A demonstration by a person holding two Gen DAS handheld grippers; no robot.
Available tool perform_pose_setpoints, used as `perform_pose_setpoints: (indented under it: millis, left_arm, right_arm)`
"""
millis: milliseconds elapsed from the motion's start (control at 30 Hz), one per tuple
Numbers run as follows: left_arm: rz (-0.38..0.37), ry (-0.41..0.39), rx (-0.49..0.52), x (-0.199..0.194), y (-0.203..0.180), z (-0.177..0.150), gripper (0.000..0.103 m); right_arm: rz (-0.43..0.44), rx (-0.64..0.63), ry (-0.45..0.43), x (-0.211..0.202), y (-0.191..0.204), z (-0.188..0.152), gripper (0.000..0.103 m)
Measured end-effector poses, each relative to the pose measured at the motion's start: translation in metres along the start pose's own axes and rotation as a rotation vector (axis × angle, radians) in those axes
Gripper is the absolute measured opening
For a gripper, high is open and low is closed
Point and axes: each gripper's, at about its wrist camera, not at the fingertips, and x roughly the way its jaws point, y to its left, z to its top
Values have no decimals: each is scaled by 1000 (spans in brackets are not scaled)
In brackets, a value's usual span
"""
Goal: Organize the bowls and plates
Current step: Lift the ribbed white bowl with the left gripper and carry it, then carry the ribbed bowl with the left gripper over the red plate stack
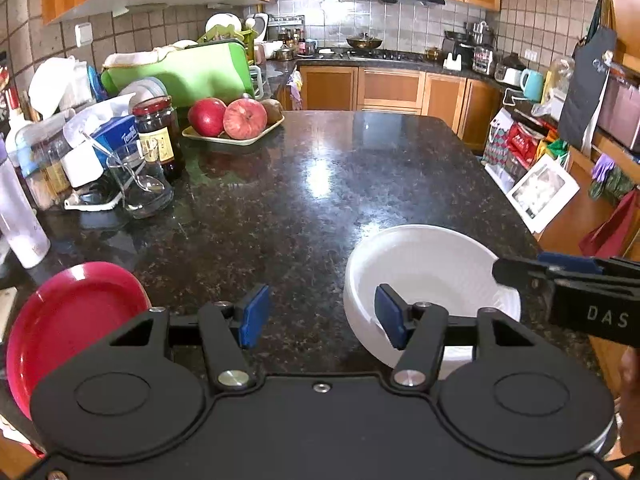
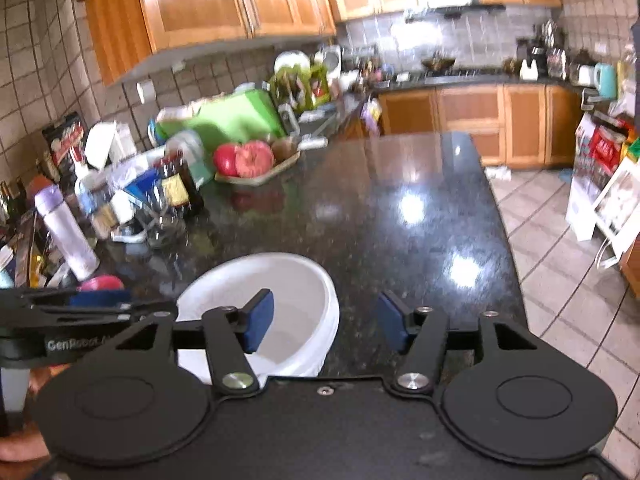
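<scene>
**Both grippers open at the white bowl**

Left gripper (image 1: 320, 316) up close, jaws apart, gripping nothing, one pad over the white bowl (image 1: 424, 272) rim. Right gripper (image 2: 326, 326) likewise open and empty. The bowl sits on the dark table (image 1: 304, 184), near right; red plate (image 1: 68, 320) near left.

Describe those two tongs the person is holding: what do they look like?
Both are matte black plastic. The left tongs and right tongs each have two flat, angular fingers tipped with blue pads, joined by silver screws to a wide body with two round discs. White lettering marks their sides. No cables or sleeves show.
</scene>
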Motion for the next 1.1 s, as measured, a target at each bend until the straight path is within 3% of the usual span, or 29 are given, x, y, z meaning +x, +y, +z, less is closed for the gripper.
perform_pose_setpoints:
  millis: [233,400,667,800,967,1033,1100]
  left_arm:
    - [36,-90,30,-17,0,-10,63]
    - [39,-96,122,-18,-8,-16,63]
    - [-25,-30,120,-4,-4,-10,63]
    - [-68,15,107,4,0,-4,63]
    - [-95,67,105,15,2,5,59]
    - [-94,97,110,20,0,10,58]
    - [-119,125,107,24,-1,12,55]
  right_arm:
    - [-43,-73,-185,-25,10,-10,73]
    - [-52,-156,-220,-36,21,-18,77]
    - [-36,-86,-110,-22,17,-11,77]
    - [-68,-89,-53,-8,17,-7,76]
    - [-27,-81,51,9,13,2,69]
    - [-4,-59,102,16,10,7,59]
    - [12,-46,147,23,7,11,58]
